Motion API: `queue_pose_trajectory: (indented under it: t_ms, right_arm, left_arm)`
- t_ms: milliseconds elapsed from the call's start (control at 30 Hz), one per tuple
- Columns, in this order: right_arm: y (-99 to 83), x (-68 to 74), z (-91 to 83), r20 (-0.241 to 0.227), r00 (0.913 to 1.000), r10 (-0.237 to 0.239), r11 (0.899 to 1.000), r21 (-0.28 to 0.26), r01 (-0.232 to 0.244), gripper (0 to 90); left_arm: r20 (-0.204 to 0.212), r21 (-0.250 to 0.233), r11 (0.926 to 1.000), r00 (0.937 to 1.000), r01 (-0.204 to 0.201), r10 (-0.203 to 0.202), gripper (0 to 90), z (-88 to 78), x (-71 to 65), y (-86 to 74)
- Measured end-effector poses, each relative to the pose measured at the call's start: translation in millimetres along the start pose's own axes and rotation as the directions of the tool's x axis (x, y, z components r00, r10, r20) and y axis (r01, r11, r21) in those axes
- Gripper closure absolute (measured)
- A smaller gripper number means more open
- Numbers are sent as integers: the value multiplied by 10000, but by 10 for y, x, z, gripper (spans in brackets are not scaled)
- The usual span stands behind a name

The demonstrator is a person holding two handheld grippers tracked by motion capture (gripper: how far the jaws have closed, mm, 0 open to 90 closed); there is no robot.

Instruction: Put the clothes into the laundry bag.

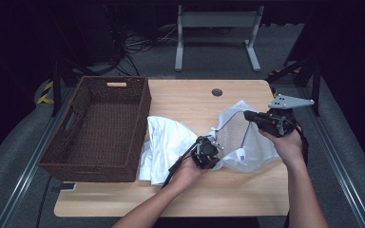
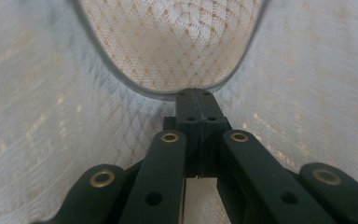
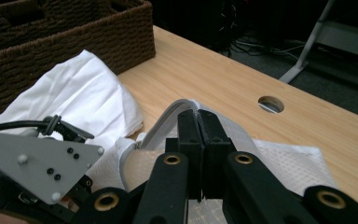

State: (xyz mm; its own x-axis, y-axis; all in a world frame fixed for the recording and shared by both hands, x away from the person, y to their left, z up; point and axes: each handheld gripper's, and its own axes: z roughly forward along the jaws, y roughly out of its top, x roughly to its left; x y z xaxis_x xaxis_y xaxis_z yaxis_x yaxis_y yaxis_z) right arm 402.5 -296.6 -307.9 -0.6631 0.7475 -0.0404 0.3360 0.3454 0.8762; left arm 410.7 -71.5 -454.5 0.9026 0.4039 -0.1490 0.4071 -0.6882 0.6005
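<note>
Both sides clamped on the mesh laundry bag [image 1: 241,142] over the table's [image 1: 247,194] right half: left gripper [image 1: 214,145] pinching the zipper rim, right gripper [image 1: 248,115] lifting the opposite edge. Best pulling apart evenly, widening the mouth beside the white garment [image 1: 164,142].

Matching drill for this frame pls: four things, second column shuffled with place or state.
1. mesh bag
2. wicker basket
3. white cloth
4. cable hole

A. far edge of the table top
B. table's left side, nothing visible inside
C. gripped at its rim by both grippers
D. lying between basket and bag

Pairs: 1-C, 2-B, 3-D, 4-A
</note>
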Motion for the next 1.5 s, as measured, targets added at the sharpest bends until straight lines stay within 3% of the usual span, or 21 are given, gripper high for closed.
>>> queue_pose_trajectory:
  t_ms: [100,267,467,567,600,633,700,867,900,967,1133,1233,1367,1433,1500]
  right_arm:
    - [-45,0,46,-68,10000,28,9999,145,-27,890]
    - [-83,9,83,-152,9999,-15,9995,317,20,890]
    - [-140,-5,122,-187,9998,9,9987,516,1,890]
    - [-162,-4,134,-226,9997,-7,9981,616,20,890]
    - [-171,-7,136,-244,9997,-14,9980,632,29,890]
    - [-177,-7,137,-250,9997,-6,9979,650,22,890]
    - [-182,-6,139,-259,9997,-7,9978,669,25,890]
    - [-220,-13,152,-362,9993,27,9969,786,2,889]
    - [-228,-16,156,-357,9994,40,9969,788,-12,889]
    - [-242,-25,156,-388,9992,68,9964,851,-35,889]
    - [-266,-61,121,-292,9995,107,9963,858,-81,890]
    - [-279,-88,90,-230,9995,195,9963,839,-175,890]
    - [-294,-115,61,-148,9996,221,9964,823,-208,890]
    - [-298,-128,40,-111,9997,238,9966,793,-228,890]
    - [-302,-146,5,-48,9996,287,9968,751,-282,890]
  left_arm:
    - [151,-98,9998,9998,147,-145,900,1,20,-8]
    - [42,-233,9994,9997,244,-243,853,-84,24,-20]
    - [-446,-864,9951,9976,485,-525,797,-516,81,-108]
    - [-956,-1002,9919,9915,787,-883,764,-761,146,-234]
    - [-956,-1002,9919,9915,787,-883,748,-761,146,-234]
    - [-1255,-1118,9892,9861,950,-1089,736,-881,185,-316]
    - [-1411,-1131,9878,9824,1069,-1224,720,-934,206,-354]
    - [-2248,-1345,9813,9602,1380,-1658,632,-1140,272,-523]
    - [-2491,-1338,9802,9523,1462,-1760,626,-1143,295,-556]
    - [-2617,-1198,9779,9447,1712,-1974,631,-1111,364,-595]
    - [-2886,-505,9758,9323,2126,-2180,741,-900,498,-658]
    - [-2790,-231,9750,9350,2212,-2188,810,-815,544,-676]
    - [-2145,-145,9704,9472,2410,-2385,900,-709,634,-702]
    - [-1932,-252,9713,9522,2364,-2367,900,-690,653,-690]
    - [-1833,-227,9770,9598,2122,-2128,900,-655,634,-654]
